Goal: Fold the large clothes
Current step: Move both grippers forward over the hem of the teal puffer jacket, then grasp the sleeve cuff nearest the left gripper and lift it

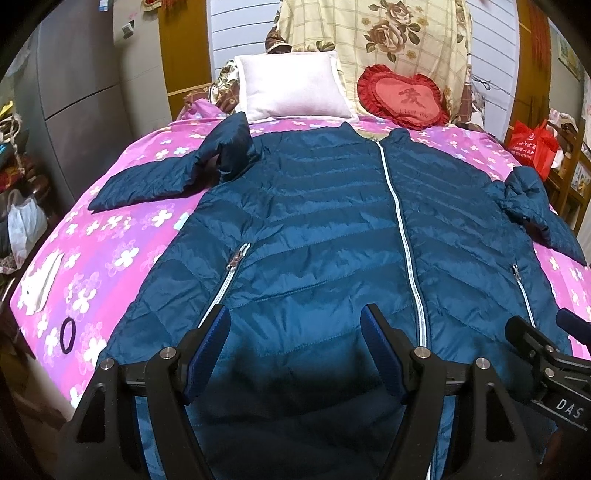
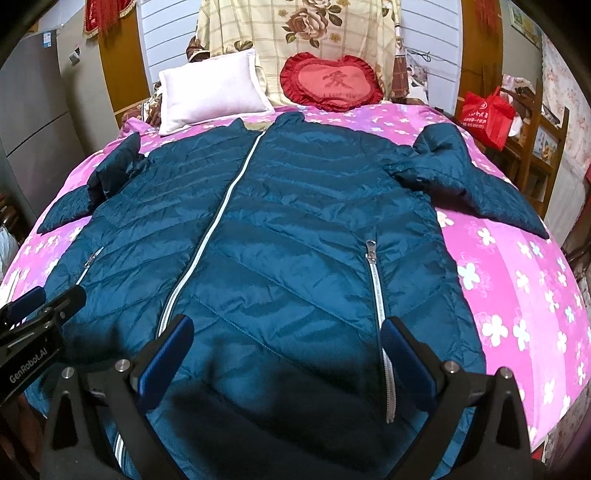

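Below both hand-held grippers (image 1: 295, 332) (image 2: 290, 343), jacket (image 1: 332, 206) lies flat.

From here I lose the jacket's (image 1: 332, 206) hem behind my hand-held grippers and the bottom edge. The heart cushion's (image 2: 332, 83) small lettering is too blurred to read.

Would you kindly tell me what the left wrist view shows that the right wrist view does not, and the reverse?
Only the left wrist view shows the dark hair tie and the white plastic bag beside the bed. Only the right wrist view shows the red tasselled hanging on the wall. Both share the blue jacket spread front-up, the white pillow, the red heart cushion and the red bag.
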`<action>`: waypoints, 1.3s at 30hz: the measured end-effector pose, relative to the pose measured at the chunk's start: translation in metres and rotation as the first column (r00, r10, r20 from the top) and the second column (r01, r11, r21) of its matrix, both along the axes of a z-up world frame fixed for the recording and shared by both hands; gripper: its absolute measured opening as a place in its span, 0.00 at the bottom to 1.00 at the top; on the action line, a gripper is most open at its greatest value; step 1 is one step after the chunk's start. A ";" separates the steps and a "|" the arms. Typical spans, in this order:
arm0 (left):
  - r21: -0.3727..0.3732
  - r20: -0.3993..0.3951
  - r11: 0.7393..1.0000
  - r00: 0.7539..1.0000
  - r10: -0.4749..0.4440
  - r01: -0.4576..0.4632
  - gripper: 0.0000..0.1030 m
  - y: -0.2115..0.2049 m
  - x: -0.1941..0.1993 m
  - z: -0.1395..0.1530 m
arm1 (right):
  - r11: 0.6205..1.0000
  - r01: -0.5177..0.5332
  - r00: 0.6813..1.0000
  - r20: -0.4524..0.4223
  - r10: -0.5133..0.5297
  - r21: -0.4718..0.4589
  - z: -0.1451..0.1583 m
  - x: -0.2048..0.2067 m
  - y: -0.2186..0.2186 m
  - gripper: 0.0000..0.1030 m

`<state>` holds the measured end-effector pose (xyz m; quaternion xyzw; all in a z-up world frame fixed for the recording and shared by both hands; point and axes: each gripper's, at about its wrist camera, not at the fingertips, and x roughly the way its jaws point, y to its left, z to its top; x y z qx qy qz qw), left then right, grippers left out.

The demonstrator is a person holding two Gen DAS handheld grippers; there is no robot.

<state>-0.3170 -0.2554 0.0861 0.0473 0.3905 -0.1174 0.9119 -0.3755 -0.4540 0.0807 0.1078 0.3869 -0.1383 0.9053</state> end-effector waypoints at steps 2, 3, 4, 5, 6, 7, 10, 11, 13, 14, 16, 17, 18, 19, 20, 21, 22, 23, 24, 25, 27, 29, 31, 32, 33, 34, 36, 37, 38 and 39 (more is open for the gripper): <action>-0.002 -0.003 1.000 1.000 0.001 -0.001 0.45 0.001 0.004 0.000 | 1.000 0.001 1.000 -0.004 -0.001 0.007 0.000 0.003 0.000 0.99; -0.001 -0.004 1.000 1.000 0.002 -0.002 0.45 0.001 0.006 0.000 | 1.000 0.001 1.000 -0.006 -0.001 0.005 0.000 0.005 0.000 0.99; -0.001 -0.007 1.000 1.000 0.003 -0.003 0.45 0.001 0.008 0.000 | 1.000 0.000 1.000 -0.007 0.000 0.007 0.000 0.007 0.000 0.99; -0.001 -0.010 1.000 1.000 0.003 -0.003 0.45 0.002 0.011 0.001 | 1.000 -0.002 1.000 -0.008 0.002 0.008 0.000 0.009 0.000 0.99; -0.002 -0.011 1.000 1.000 0.004 -0.004 0.45 0.002 0.013 0.001 | 1.000 -0.004 1.000 -0.008 0.004 0.011 0.001 0.011 0.000 0.99; -0.001 -0.011 1.000 1.000 0.005 -0.005 0.45 0.002 0.015 0.002 | 1.000 -0.004 1.000 -0.006 0.004 0.015 0.001 0.013 -0.001 0.99; 0.009 0.000 1.000 1.000 0.011 -0.011 0.45 0.003 0.023 0.004 | 1.000 -0.003 1.000 -0.006 0.003 0.025 0.002 0.020 -0.004 0.99; 0.013 0.004 1.000 1.000 0.013 -0.013 0.45 0.003 0.026 0.005 | 1.000 -0.001 1.000 -0.005 0.002 0.024 0.003 0.024 -0.005 0.99; 0.018 0.008 1.000 1.000 0.019 -0.019 0.45 0.004 0.031 0.006 | 1.000 0.001 1.000 0.001 -0.001 0.018 0.005 0.029 -0.007 0.99; 0.016 0.010 1.000 1.000 0.022 -0.022 0.45 0.004 0.034 0.007 | 1.000 0.003 1.000 0.001 -0.003 0.019 0.005 0.033 -0.008 0.99; 0.013 0.012 1.000 1.000 0.024 -0.024 0.45 0.004 0.039 0.007 | 1.000 0.001 1.000 0.002 -0.001 0.025 0.007 0.040 -0.010 0.99; 0.016 0.012 1.000 1.000 0.023 -0.023 0.45 0.003 0.043 0.007 | 1.000 0.001 1.000 0.003 -0.001 0.030 0.008 0.043 -0.010 0.99; 0.019 0.012 1.000 1.000 0.023 -0.023 0.45 0.002 0.046 0.007 | 1.000 0.001 1.000 0.003 -0.001 0.030 0.009 0.047 -0.010 0.99; 0.020 0.013 1.000 1.000 0.022 -0.023 0.45 0.002 0.048 0.007 | 1.000 0.000 1.000 0.003 0.000 0.028 0.010 0.050 -0.010 0.99; 0.021 0.011 1.000 1.000 0.022 -0.022 0.45 0.001 0.051 0.007 | 1.000 -0.002 1.000 0.003 0.002 0.026 0.010 0.054 -0.010 0.99; 0.018 0.008 1.000 1.000 0.020 -0.020 0.45 0.001 0.054 0.006 | 1.000 -0.005 1.000 0.002 0.005 0.023 0.011 0.057 -0.010 0.99; 0.013 0.004 1.000 1.000 0.019 -0.019 0.45 0.001 0.057 0.006 | 1.000 -0.008 1.000 0.001 0.007 0.023 0.011 0.061 -0.009 0.99; 0.010 0.001 1.000 1.000 0.018 -0.018 0.45 0.001 0.061 0.006 | 1.000 -0.010 1.000 0.000 0.010 0.023 0.011 0.065 -0.009 0.99; 0.010 -0.001 1.000 1.000 0.018 -0.018 0.45 0.001 0.063 0.006 | 1.000 -0.014 1.000 -0.001 0.014 0.021 0.012 0.069 -0.008 0.99; 0.009 -0.007 1.000 1.000 0.017 -0.017 0.45 0.001 0.067 0.005 | 1.000 -0.015 1.000 -0.002 0.015 0.018 0.011 0.072 -0.008 0.99; 0.004 -0.023 1.000 1.000 0.017 -0.016 0.45 0.000 0.075 0.004 | 1.000 -0.020 1.000 -0.006 0.020 0.016 0.011 0.081 -0.007 0.99; 0.001 -0.029 1.000 0.999 0.018 -0.018 0.45 0.000 0.082 0.003 | 1.000 -0.026 1.000 -0.006 0.026 0.018 0.009 0.087 -0.006 0.99; 0.003 -0.030 1.000 0.999 0.026 -0.026 0.45 0.000 0.089 0.003 | 0.999 -0.038 0.999 -0.009 0.038 0.020 0.008 0.095 -0.006 0.99; 0.004 -0.029 1.000 0.999 0.027 -0.027 0.45 0.000 0.091 0.002 | 0.999 -0.041 0.999 -0.015 0.041 0.017 0.007 0.100 -0.007 0.99; 0.007 -0.026 1.000 0.999 0.028 -0.028 0.45 -0.001 0.095 0.002 | 0.999 -0.038 0.999 -0.019 0.038 0.012 0.007 0.105 -0.008 0.99; 0.009 -0.023 1.000 0.999 0.030 -0.029 0.45 -0.001 0.098 0.002 | 0.999 -0.033 0.999 -0.019 0.033 0.010 0.006 0.109 -0.009 0.99; 0.013 -0.016 0.999 0.999 0.034 -0.034 0.45 -0.002 0.104 0.001 | 1.000 -0.028 0.999 -0.015 0.028 0.010 0.005 0.116 -0.011 0.99; 0.011 -0.016 0.999 0.999 0.036 -0.036 0.45 -0.003 0.107 0.001 | 1.000 -0.028 0.999 -0.017 0.028 0.008 0.004 0.119 -0.012 0.99; 0.009 -0.019 0.999 0.999 0.038 -0.038 0.45 -0.003 0.111 0.000 | 1.000 -0.029 0.999 -0.021 0.029 0.007 0.003 0.123 -0.012 0.99; 0.007 -0.023 0.999 0.999 0.038 -0.038 0.45 -0.004 0.115 -0.001 | 1.000 -0.030 0.999 -0.023 0.031 0.005 0.003 0.127 -0.012 0.99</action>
